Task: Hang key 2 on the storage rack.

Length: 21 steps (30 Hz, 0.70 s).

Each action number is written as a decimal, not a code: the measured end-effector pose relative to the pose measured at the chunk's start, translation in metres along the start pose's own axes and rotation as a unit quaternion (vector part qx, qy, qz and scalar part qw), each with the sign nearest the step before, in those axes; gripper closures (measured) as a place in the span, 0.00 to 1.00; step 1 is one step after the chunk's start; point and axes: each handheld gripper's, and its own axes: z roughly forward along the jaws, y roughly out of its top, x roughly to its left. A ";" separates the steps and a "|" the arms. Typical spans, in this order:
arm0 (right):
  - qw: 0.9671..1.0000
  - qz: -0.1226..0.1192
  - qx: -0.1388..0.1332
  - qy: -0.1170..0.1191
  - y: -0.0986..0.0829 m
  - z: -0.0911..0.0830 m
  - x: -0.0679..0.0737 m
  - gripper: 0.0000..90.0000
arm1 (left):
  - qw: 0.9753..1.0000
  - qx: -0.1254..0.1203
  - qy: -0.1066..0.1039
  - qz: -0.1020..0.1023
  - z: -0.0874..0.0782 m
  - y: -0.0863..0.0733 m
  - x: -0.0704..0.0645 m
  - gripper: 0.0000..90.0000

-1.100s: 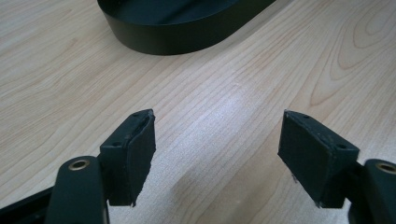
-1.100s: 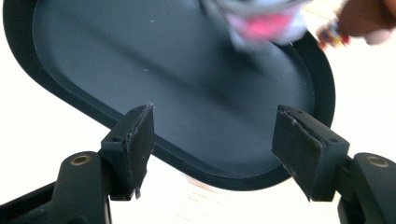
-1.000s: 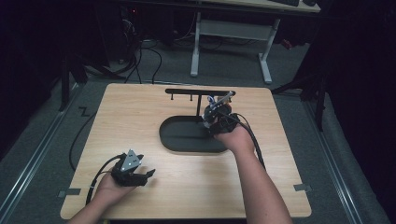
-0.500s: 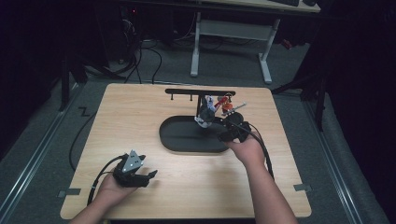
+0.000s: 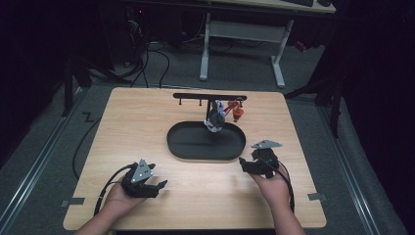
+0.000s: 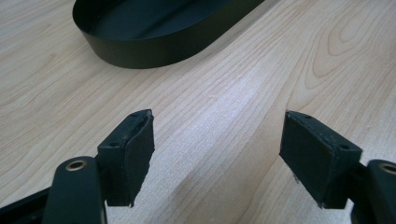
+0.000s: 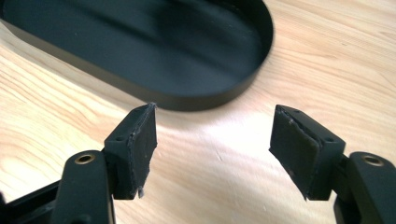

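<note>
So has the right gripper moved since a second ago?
Yes. The right gripper has pulled back from the hanging keychains at the rack, past the black tray, toward the table's near edge, jaws open.

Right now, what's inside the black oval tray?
The black oval tray looks bare across the floor seen in the high view and both gripper views. A keychain bundle hangs from the hook rack over its far rim, hiding that patch. Both grippers sit open, outside it.

A grey desk frame (image 5: 243, 36) and dark cables (image 5: 147, 54) occupy the floor beyond the table.
</note>
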 end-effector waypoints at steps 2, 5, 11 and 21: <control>1.000 0.007 -0.017 0.006 -0.016 -0.003 -0.001 0.35 | 1.000 -0.003 0.001 0.001 -0.001 0.001 -0.002 0.30; 0.999 0.019 -0.040 0.020 -0.038 -0.007 -0.002 0.32 | 1.000 -0.006 0.001 0.002 -0.003 0.002 -0.007 0.30; 0.991 0.052 -0.109 0.060 -0.097 -0.026 0.006 0.24 | 1.000 -0.007 -0.003 0.008 -0.007 0.002 -0.018 0.30; 0.993 0.002 -0.109 0.034 -0.093 -0.016 0.027 0.23 | 1.000 -0.010 -0.003 0.013 -0.006 0.003 -0.021 0.30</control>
